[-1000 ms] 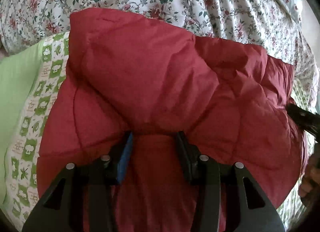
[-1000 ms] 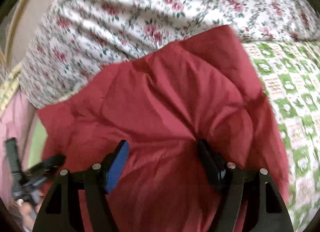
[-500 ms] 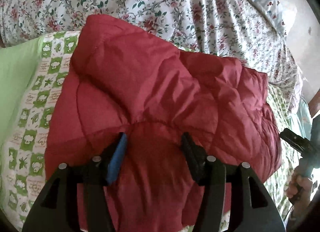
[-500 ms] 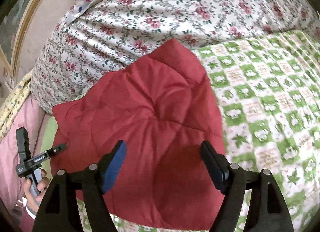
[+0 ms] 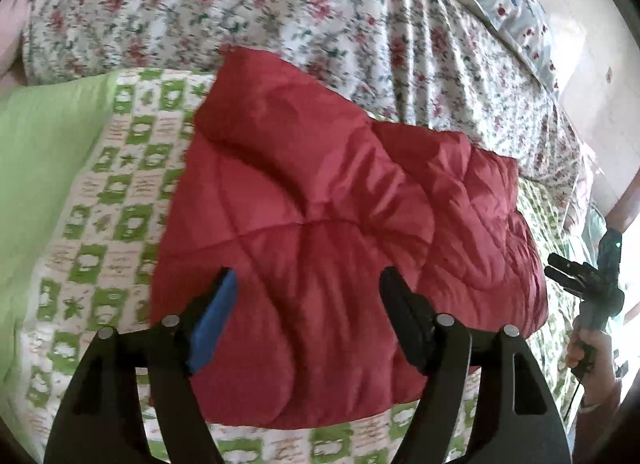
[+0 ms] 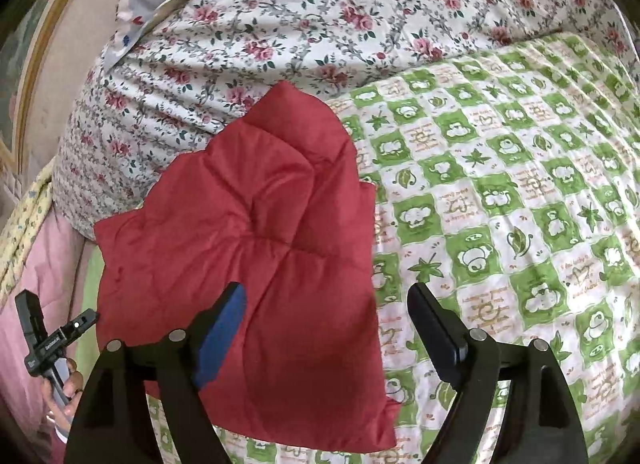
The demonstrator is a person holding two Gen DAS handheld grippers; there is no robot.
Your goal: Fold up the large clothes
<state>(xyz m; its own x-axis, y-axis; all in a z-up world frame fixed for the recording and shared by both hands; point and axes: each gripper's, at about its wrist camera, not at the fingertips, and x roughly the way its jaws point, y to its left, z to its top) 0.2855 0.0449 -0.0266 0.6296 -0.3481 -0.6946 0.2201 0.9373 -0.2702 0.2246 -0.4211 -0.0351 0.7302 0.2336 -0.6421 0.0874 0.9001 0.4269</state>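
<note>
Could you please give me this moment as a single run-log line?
stage: fold laid down | red jacket: folded, on green checked blanket | left claw: open, empty | right claw: open, empty

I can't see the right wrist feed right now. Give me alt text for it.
A folded red quilted jacket lies on a green-and-white checked bedspread, with a floral duvet bunched behind it. The right claw is open above the jacket's near edge, holding nothing; the left claw shows at the far left.

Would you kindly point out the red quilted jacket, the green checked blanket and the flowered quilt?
red quilted jacket (image 5: 328, 224), left wrist view, its puffy middle.
green checked blanket (image 6: 500, 192), right wrist view, bare patch right of the jacket.
flowered quilt (image 6: 320, 16), right wrist view, its upper bulge.
</note>
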